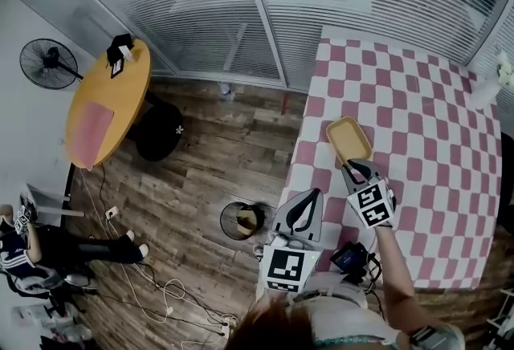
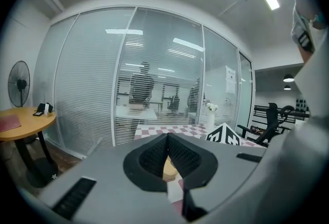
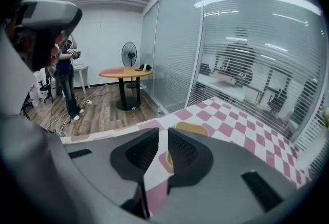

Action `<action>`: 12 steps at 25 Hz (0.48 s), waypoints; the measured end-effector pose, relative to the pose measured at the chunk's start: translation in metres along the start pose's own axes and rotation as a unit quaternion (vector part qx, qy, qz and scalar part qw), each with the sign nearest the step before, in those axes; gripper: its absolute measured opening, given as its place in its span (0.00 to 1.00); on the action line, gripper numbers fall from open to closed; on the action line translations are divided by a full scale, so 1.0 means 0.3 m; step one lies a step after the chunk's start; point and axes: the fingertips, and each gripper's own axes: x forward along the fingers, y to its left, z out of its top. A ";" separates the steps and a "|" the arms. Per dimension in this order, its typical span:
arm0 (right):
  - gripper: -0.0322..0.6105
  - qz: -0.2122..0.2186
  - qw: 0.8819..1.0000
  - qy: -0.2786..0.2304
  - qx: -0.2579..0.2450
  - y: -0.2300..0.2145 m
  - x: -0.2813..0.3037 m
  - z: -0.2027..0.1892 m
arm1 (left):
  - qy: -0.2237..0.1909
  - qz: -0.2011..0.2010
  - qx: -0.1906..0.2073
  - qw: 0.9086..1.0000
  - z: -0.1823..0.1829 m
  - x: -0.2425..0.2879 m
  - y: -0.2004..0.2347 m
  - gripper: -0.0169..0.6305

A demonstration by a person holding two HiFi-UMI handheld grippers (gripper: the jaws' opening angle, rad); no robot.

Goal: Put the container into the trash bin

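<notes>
Head view is showing the container [image 1: 348, 140] lying flat on the checked surface [image 1: 434, 99], w/ the bin [image 1: 242, 221] standing on the floor down-left of the container, well apart from it. Right tongs [image 1: 359, 172] are hanging just short of the container's near end, pointing at it. Right gripper view is showing them slightly spread: a narrow gap btwn the jaws, nothing in it, container lying just beyond the tips. Left tongs [image 1: 308, 197] are sitting down-left of the container, btwn it and the bin. Left gripper view is showing their tips pressed together, pinching nothing.

Handling, judging by looks only: the container is reading as a shallow, thin-walled tan tray, prob light, and empty as far as I'm seeing. Walls are prob flexing under a hard squeeze, so a moderate pinch is making more sense. Best hold is looking like the near short rim, one jaw inside the wall, one outside. Pinched at one end it's prob drooping or swinging a bit, being longish, though low weight is keeping that mild. The rim may be slipping if smooth, so biting well past the lip is looking safer. A stray nudge is likely sliding it along the surface rather than lifting it.
</notes>
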 end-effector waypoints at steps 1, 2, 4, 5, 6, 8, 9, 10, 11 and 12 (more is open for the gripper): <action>0.14 0.004 1.000 0.016 -0.005 -0.003 0.021 -0.022 | 0.002 0.003 -0.002 1.000 -0.004 0.001 0.004 0.04; 0.17 0.007 0.999 0.033 -0.012 -0.007 0.040 -0.042 | 0.004 0.006 -0.004 1.000 -0.008 0.000 0.008 0.04; 0.21 0.014 0.997 0.063 -0.031 -0.011 0.079 -0.074 | 0.008 0.010 -0.007 1.000 -0.016 -0.003 0.015 0.03; 0.21 0.017 0.996 0.076 -0.042 -0.011 0.101 -0.092 | 0.010 0.012 -0.009 1.000 -0.020 -0.005 0.018 0.04; 0.22 0.019 0.994 0.089 -0.052 -0.010 0.121 -0.111 | 0.012 0.014 -0.010 1.000 -0.025 -0.007 0.022 0.04; 0.22 0.023 0.992 0.109 -0.067 -0.010 0.159 -0.143 | 0.016 0.017 -0.011 1.000 -0.035 -0.007 0.030 0.03; 0.22 0.026 0.990 0.118 -0.072 -0.009 0.175 -0.158 | 0.019 0.018 -0.012 1.000 -0.040 -0.006 0.034 0.04; 0.22 0.030 0.988 0.128 -0.078 -0.006 0.191 -0.175 | 0.020 0.020 -0.014 1.000 -0.044 -0.003 0.037 0.03; 0.22 0.034 0.986 0.140 -0.086 -0.002 0.206 -0.193 | 0.022 0.020 -0.014 0.999 -0.047 0.000 0.040 0.04; 0.23 0.036 0.983 0.152 -0.097 0.001 0.220 -0.212 | 0.024 0.019 -0.013 0.999 -0.048 0.004 0.040 0.04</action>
